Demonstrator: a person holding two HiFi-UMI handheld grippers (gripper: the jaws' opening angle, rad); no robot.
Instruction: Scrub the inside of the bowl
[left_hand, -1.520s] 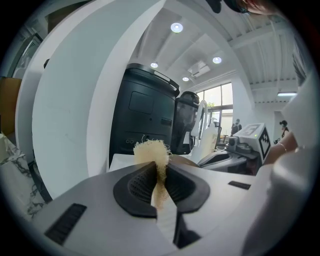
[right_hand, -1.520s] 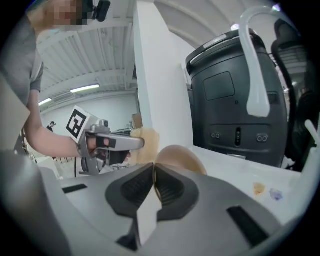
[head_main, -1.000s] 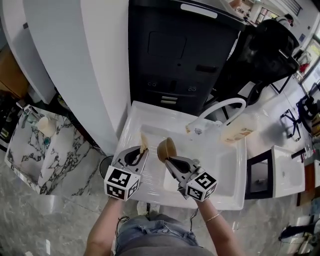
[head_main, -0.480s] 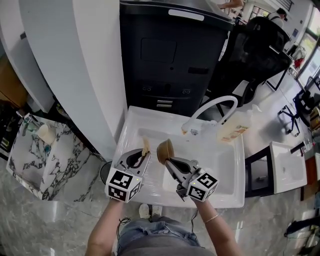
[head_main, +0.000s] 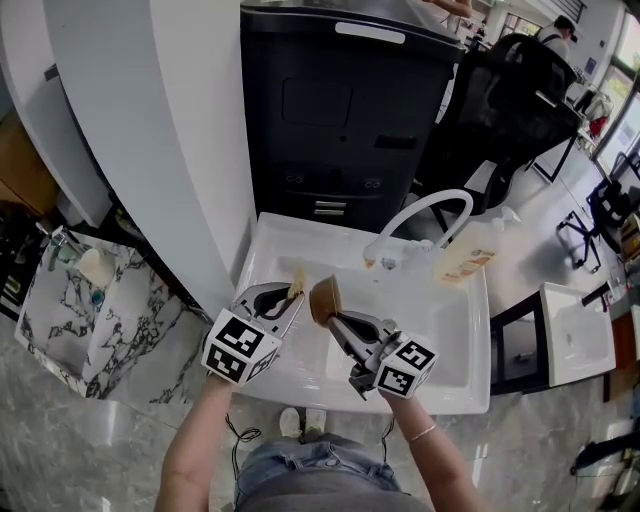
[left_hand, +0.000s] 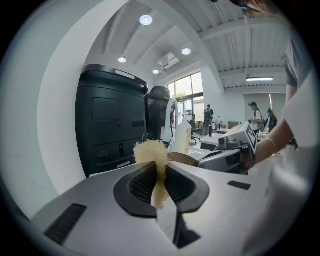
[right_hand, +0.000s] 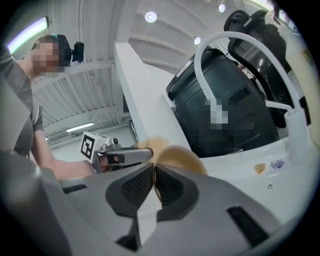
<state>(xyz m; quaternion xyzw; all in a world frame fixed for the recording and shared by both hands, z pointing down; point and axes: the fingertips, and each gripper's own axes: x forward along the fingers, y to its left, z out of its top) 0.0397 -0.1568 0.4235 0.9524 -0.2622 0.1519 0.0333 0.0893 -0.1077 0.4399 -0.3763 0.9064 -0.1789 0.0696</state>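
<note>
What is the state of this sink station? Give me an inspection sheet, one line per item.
Surface: white sink, basin bare where it shows; curved faucet at its back.
Job's things: bowl, brown, held on edge over the basin; scrub pad, tan, close beside it, contact cannot be told.
Clutter: plastic bottle on the sink's back right rim.
Grippers: left gripper shut on the scrub pad; right gripper shut on the bowl's rim.
Cables: thin cable hanging below the left wrist.
Surroundings: black cabinet behind the sink; office chair to its right; marble counter at the left.
</note>
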